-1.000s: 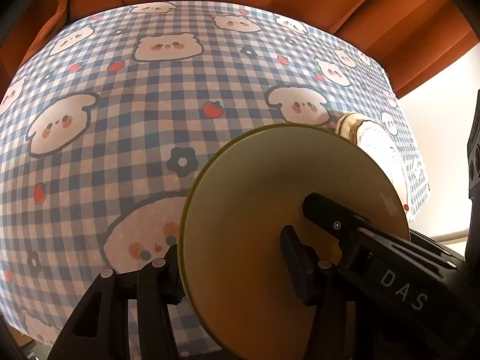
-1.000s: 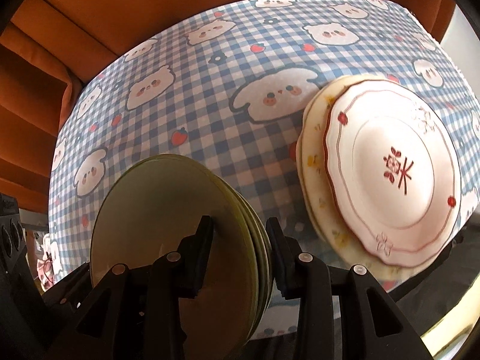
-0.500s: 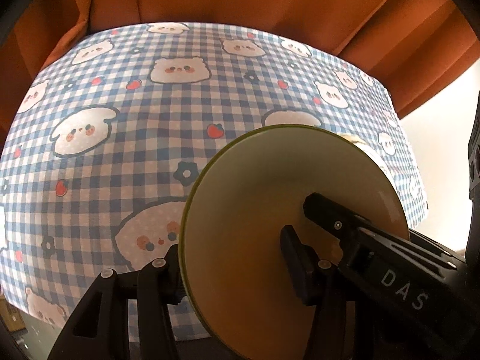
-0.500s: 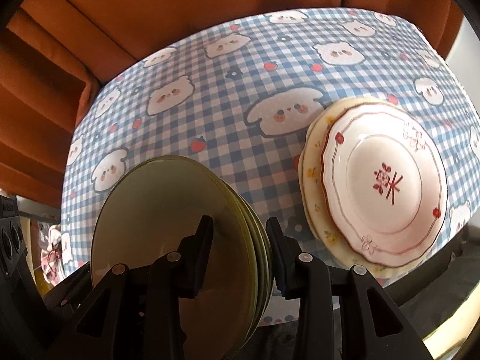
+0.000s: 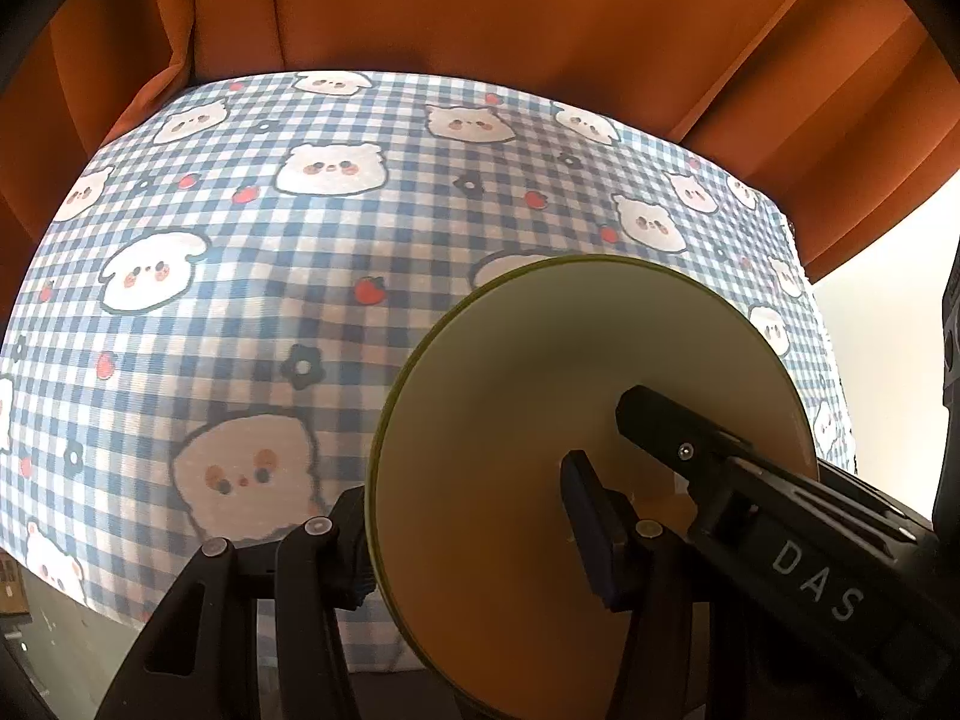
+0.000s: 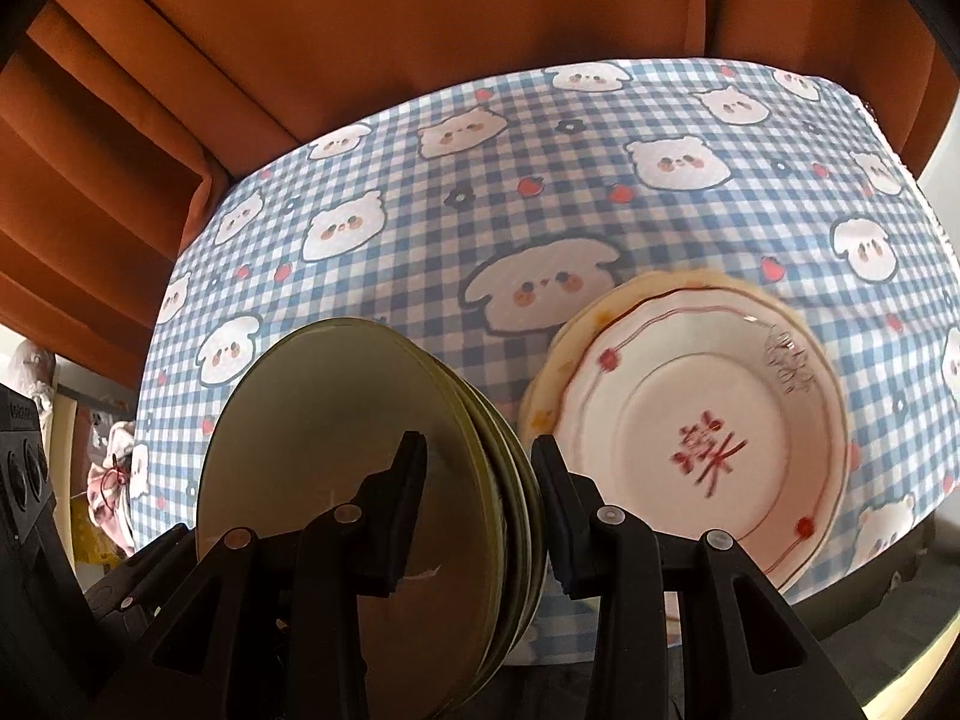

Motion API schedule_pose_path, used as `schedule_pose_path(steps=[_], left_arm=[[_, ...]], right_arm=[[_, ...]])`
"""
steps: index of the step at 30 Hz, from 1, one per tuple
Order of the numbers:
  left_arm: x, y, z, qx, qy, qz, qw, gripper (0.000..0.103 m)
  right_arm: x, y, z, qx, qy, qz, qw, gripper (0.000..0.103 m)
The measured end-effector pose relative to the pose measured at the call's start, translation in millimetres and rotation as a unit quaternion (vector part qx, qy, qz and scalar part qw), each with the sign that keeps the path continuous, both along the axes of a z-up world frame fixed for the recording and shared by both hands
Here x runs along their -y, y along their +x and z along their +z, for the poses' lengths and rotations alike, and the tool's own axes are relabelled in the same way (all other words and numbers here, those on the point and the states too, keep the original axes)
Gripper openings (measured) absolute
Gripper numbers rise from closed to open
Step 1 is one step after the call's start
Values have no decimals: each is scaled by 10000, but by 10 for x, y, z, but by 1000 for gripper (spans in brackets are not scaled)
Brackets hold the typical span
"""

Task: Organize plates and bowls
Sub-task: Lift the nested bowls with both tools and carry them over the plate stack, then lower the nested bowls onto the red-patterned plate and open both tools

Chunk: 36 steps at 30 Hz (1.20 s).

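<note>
We hold a stack of smooth, round olive-green plates [image 6: 360, 480] on edge above the near edge of the checked tablecloth [image 5: 360, 276], our right gripper [image 6: 477, 480] clamped across the rims of the stack and our left gripper [image 5: 468, 510] gripping the same stack from its other side, one black pad flat on the glossy inner face and the other behind the rim. To the right of the stack, a white scalloped plate [image 6: 708, 450] with red line trim and a red motif lies flat on a cream floral plate [image 6: 558, 360] on that soft blue-and-white cloth printed with bears, strawberries and flowers, with pleated rust-orange curtains [image 6: 420, 12] hanging beyond the cloth's far edge.
</note>
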<state>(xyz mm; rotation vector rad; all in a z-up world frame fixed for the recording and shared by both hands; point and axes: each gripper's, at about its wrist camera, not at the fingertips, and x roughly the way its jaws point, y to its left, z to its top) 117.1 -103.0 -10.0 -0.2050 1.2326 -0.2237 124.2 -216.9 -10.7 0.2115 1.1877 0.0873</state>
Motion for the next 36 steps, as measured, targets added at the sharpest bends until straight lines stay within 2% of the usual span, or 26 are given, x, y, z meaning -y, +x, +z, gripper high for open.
schedule_pose_path(steps=[20, 30, 36], left_arm=[[766, -16, 37, 187, 213, 306, 9991, 52], [1127, -1, -19, 200, 184, 227, 9994, 52], [1309, 49, -92, 69, 132, 182, 9997, 52]], right_arm=[[780, 48, 51, 115, 153, 263, 9995, 39], [1142, 58, 47, 134, 120, 198, 9996, 40], [1357, 65, -21, 41, 89, 116, 9999, 40]])
